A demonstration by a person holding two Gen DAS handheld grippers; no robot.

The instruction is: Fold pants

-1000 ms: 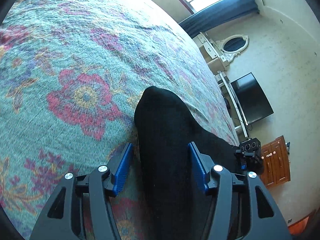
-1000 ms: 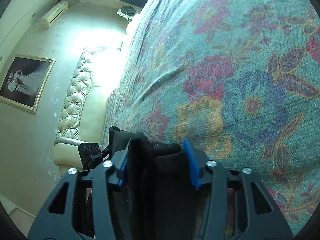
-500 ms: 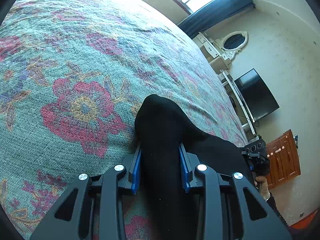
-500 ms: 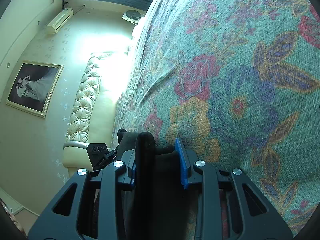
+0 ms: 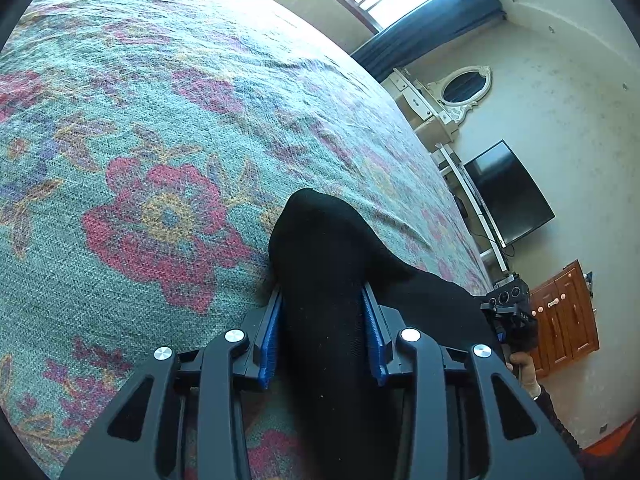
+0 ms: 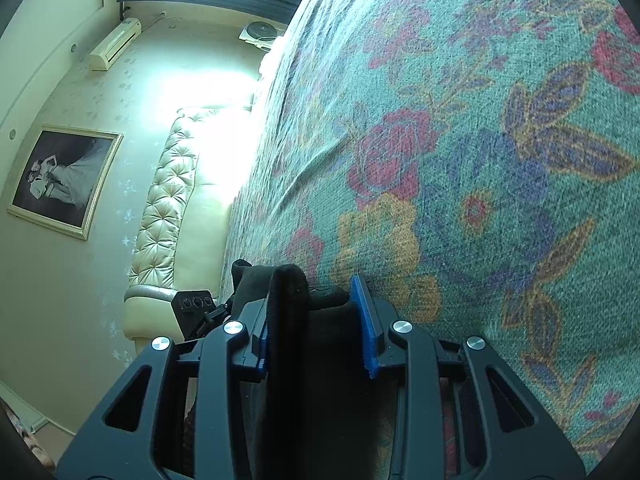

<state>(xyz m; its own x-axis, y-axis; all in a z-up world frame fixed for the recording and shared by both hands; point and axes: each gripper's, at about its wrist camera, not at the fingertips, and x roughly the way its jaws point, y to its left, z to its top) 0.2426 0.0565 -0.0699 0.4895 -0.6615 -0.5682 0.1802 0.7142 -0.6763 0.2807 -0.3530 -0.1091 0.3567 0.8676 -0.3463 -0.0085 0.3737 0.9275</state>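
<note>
Left wrist: soft black pants (bunched) on woven floral bedspread.

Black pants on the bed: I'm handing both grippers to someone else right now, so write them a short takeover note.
Left gripper: its jaws closed onto a bunched end of the black pants, then eased slightly; the blue pads are against the cloth on both sides.
Right gripper: shut on another bunched part of the same pants.
Pants: held between the two grippers, low over the floral bedspread near its edge.
Done: both ends gripped.
Left: no finished fold shows; probably lay the pants flat, bring one end over the other, then release. How the rest of the cloth lies is hidden.
</note>
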